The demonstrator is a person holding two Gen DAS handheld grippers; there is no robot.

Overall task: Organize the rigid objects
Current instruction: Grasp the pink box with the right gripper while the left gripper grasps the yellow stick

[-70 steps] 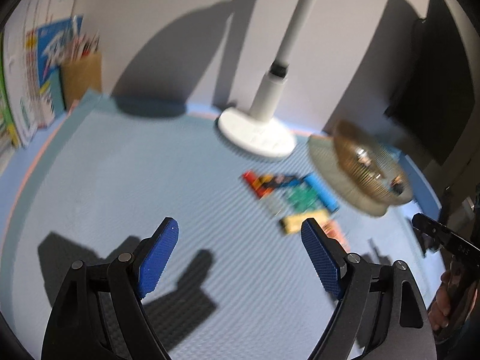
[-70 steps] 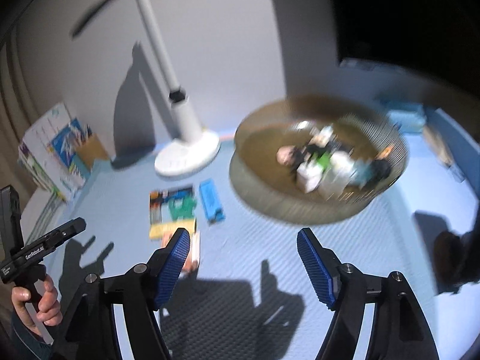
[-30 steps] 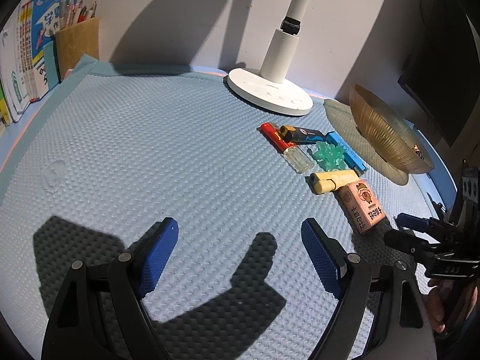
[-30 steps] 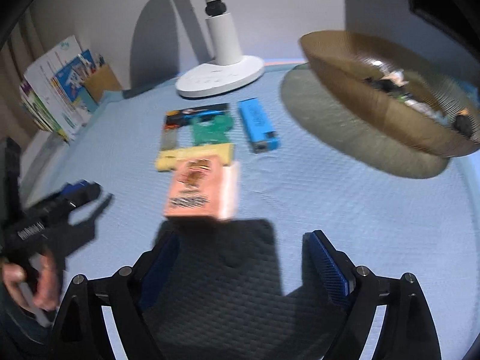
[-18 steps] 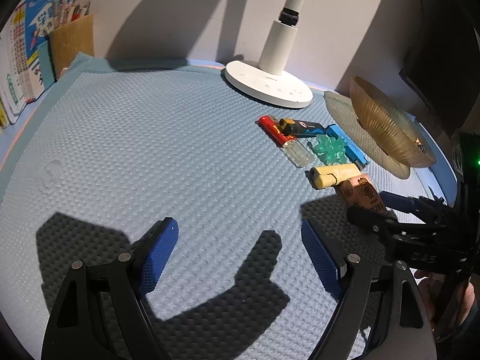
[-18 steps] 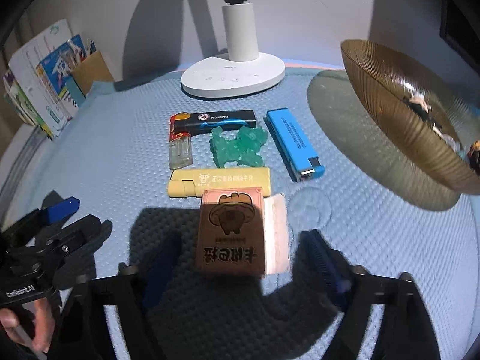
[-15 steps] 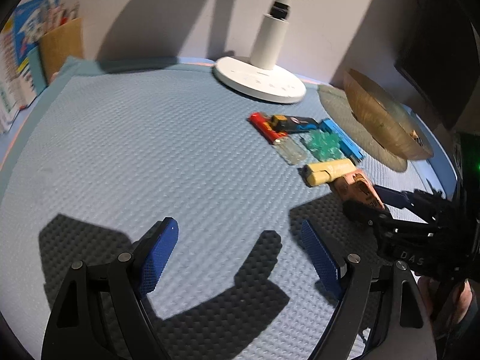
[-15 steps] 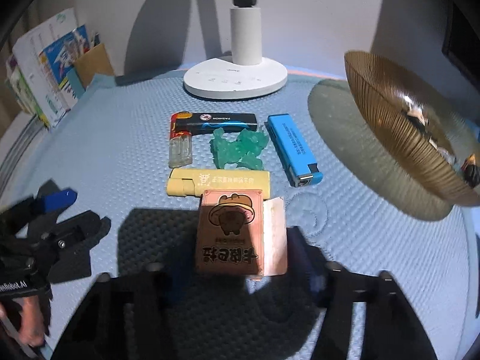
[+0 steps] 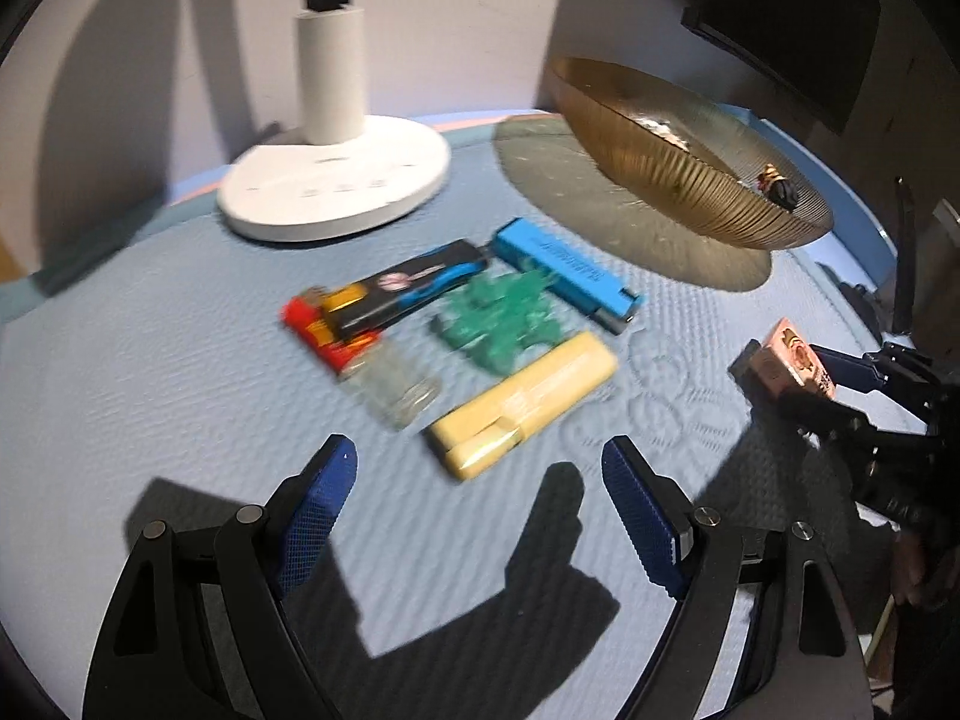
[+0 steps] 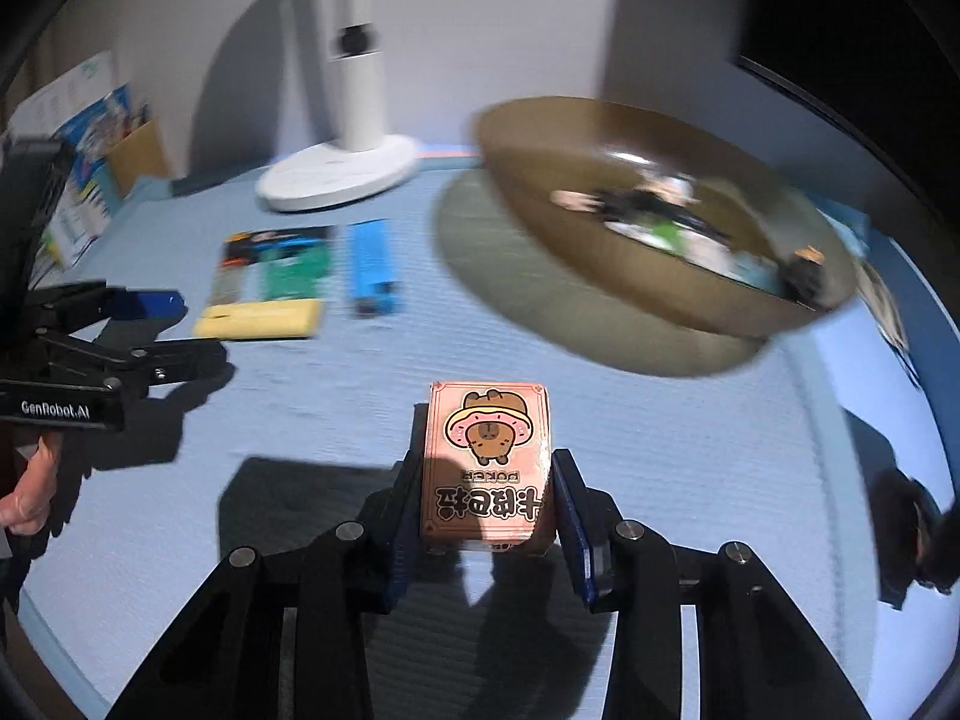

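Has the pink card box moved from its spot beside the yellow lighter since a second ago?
Yes. The pink card box has left its place against the yellow lighter; the right gripper, whose jaws have just been closing, clamps it off the mat, nearer the bowl.

Mat (image 9: 180, 396) looks like soft dimpled foam, matt blue. Bowl (image 9: 690, 180) is ribbed amber, shiny, looks like glass or plastic. Card box (image 10: 486, 462) is glossy printed cardboard. Lamp base (image 9: 336, 192) is smooth white plastic. Tongs (image 9: 474, 510) have knurled blue pads (image 9: 315, 504) on matt black plastic.
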